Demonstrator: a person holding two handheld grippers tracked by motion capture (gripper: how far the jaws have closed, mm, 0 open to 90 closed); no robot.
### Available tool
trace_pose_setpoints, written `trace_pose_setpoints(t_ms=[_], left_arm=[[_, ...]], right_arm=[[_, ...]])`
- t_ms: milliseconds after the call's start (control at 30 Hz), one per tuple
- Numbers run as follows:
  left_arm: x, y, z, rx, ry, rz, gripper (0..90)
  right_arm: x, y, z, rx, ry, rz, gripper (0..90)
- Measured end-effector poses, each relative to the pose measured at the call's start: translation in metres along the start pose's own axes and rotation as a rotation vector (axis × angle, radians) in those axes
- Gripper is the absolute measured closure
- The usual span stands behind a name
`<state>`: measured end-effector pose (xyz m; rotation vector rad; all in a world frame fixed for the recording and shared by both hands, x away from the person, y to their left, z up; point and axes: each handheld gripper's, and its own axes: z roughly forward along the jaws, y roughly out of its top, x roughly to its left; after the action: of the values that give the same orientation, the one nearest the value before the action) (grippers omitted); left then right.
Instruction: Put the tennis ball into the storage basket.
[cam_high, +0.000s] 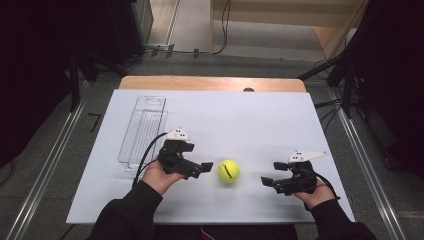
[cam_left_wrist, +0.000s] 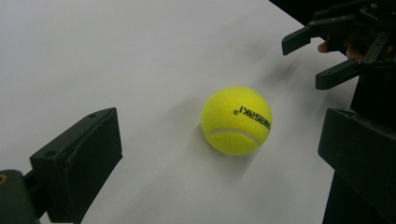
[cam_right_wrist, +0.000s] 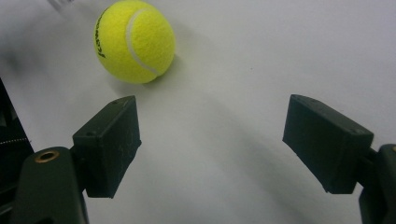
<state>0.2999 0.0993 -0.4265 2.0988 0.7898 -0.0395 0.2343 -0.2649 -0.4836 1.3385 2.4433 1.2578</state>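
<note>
I had the ball (cam_high: 228, 170) resting on the white table (cam_high: 250, 120), between my two grippers and touching neither. Its black print read "Kawasaki". The left gripper (cam_high: 202, 168) sat at its nine o'clock, jaws wide apart; the right gripper (cam_high: 267, 182) at four o'clock, jaws likewise spread, both holding nothing.

A: What colour is the ball (cam_high: 228, 170)?
B: Bright yellow, with a white curved seam and black lettering.
A: And the grippers?
B: Black jaws, grey plates on top. The table (cam_high: 250, 115) is white, and the bin (cam_high: 143, 129) is clear.
</note>
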Motion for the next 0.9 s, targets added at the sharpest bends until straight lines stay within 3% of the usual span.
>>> trace_pose_setpoints(t_ms=[500,900], left_arm=[[-0.007,0.015,0.009,-0.008,-0.016,0.012,0.3],[-0.017,0.026,0.028,0.009,-0.027,0.043,0.3]], right_arm=[[0.002,0.0,0.003,0.021,0.001,-0.005,16.9],[0.002,0.0,0.002,0.023,-0.002,-0.002,16.9]])
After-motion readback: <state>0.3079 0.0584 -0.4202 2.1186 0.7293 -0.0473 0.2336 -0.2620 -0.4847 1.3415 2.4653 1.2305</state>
